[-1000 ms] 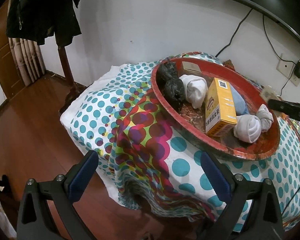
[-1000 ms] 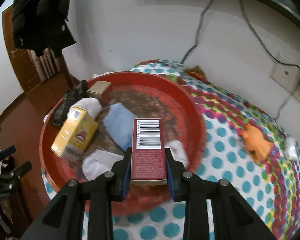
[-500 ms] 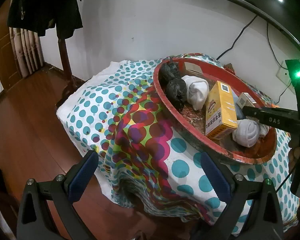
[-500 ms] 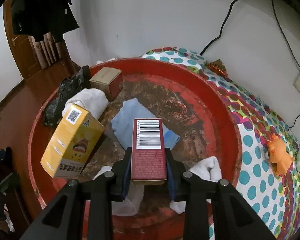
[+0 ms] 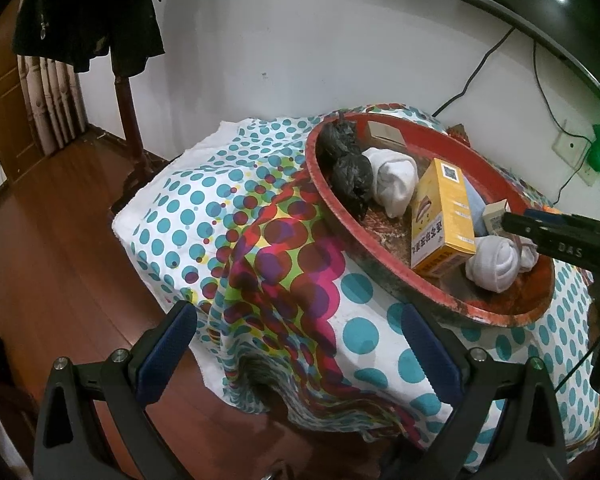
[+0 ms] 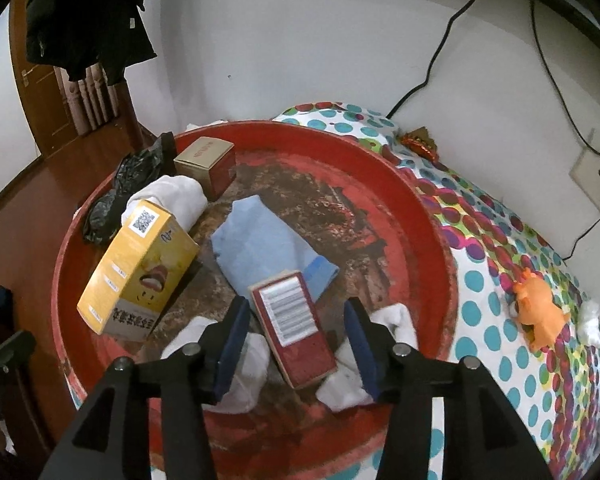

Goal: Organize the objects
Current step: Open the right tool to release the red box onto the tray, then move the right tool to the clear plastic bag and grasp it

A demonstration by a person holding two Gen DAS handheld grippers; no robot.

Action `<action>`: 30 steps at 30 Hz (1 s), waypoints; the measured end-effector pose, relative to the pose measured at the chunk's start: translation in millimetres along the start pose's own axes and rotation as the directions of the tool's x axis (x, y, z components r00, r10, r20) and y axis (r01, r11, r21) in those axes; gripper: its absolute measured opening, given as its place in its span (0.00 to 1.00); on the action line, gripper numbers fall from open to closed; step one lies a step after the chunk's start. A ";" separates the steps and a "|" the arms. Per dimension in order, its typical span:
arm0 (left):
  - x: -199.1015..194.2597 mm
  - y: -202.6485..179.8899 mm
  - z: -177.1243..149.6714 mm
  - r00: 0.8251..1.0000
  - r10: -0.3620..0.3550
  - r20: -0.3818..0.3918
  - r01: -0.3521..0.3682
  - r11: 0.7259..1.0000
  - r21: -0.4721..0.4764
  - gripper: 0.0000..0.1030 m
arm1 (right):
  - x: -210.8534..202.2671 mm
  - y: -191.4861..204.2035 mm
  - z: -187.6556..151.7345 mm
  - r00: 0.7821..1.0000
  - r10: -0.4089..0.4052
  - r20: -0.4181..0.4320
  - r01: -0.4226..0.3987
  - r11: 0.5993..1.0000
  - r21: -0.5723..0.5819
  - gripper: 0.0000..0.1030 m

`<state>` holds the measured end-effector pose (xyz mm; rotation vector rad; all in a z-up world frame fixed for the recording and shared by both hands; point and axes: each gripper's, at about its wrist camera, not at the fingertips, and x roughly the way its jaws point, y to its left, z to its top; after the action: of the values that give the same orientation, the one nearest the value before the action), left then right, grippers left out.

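Observation:
A round red tray [image 6: 428, 216] sits on a table under a dotted cloth [image 5: 228, 216]. In it lie a yellow box [image 6: 136, 268], a blue folded cloth [image 6: 260, 240], a small brown box [image 6: 208, 160], white rolled socks [image 6: 176, 196] and a black bag [image 6: 128, 176]. A dark red box [image 6: 296, 328] with a barcode label lies tilted on white socks [image 6: 356, 380], loose between the pads of my right gripper [image 6: 298, 344], whose jaws are opening and do not touch it. My left gripper [image 5: 296, 348] hangs open over the table's near corner, nothing between its fingers.
An orange toy [image 6: 540, 312] lies on the cloth right of the tray. Cables [image 6: 440, 52] and a wall socket [image 6: 596, 172] are behind. A coat stand [image 5: 128, 108] with dark coats stands on the wooden floor at the left.
My right gripper moved over the tray, then its jaws spread and let go of the dark red box, which now lies tilted on the socks. The left gripper stayed open and nearly still.

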<state>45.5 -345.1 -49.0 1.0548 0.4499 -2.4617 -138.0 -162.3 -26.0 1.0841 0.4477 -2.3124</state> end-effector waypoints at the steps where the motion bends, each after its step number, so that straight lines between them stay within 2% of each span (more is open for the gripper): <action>1: 0.2 0.2 0.0 1.000 0.000 -0.001 0.000 1.000 -0.002 0.99 | 1.4 1.6 4.0 1.000 0.000 0.002 0.000 1.000 0.005 0.50; 8: 0.3 -2.1 -0.8 1.000 0.015 -0.002 -0.015 1.000 0.011 0.99 | -39.8 -52.2 -23.6 0.999 0.001 0.041 -0.004 0.999 0.052 0.51; 13: 0.2 -5.9 -0.9 0.999 0.047 0.014 -0.047 0.998 0.039 0.99 | -51.5 -93.9 -32.0 0.997 -0.040 0.065 0.034 0.994 0.101 0.52; 16: 1.7 -6.9 -1.0 0.998 0.066 0.017 -0.067 0.997 0.050 0.99 | -62.1 -132.8 -50.5 0.994 -0.088 0.068 0.077 0.986 0.148 0.52; 18: 3.2 -5.4 -1.0 0.998 0.060 0.009 -0.060 0.997 0.042 0.99 | -45.9 -140.2 -41.1 0.991 -0.118 0.056 0.105 0.975 0.196 0.52; 21: 4.7 -2.1 -0.6 0.998 0.055 0.005 -0.055 0.998 0.022 0.99 | -37.6 -172.5 -50.1 0.984 -0.177 0.029 0.164 0.953 0.253 0.53; 23: 5.7 -0.4 -0.4 0.998 0.068 0.008 -0.069 0.998 0.014 0.99 | -21.0 -163.2 -37.5 0.974 -0.226 0.006 0.216 0.938 0.270 0.53; 24: 6.3 0.5 -0.5 0.997 0.074 0.009 -0.074 0.997 0.011 0.99 | -0.9 -143.8 -17.8 0.970 -0.241 -0.005 0.233 0.931 0.279 0.53; 25: 6.8 1.0 -0.7 0.997 0.079 0.008 -0.079 0.997 0.009 0.99 | 7.5 -142.6 -11.2 0.968 -0.252 -0.013 0.245 0.924 0.292 0.53; 30: 11.7 1.6 -2.0 0.996 0.092 -0.002 -0.092 0.996 0.007 0.99 | 19.3 -175.7 -27.9 0.950 -0.308 -0.047 0.304 0.880 0.366 0.53</action>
<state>40.3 -348.5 -59.3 1.0577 0.3853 -2.3831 -236.7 -14.4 -46.6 1.2446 0.1879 -2.7629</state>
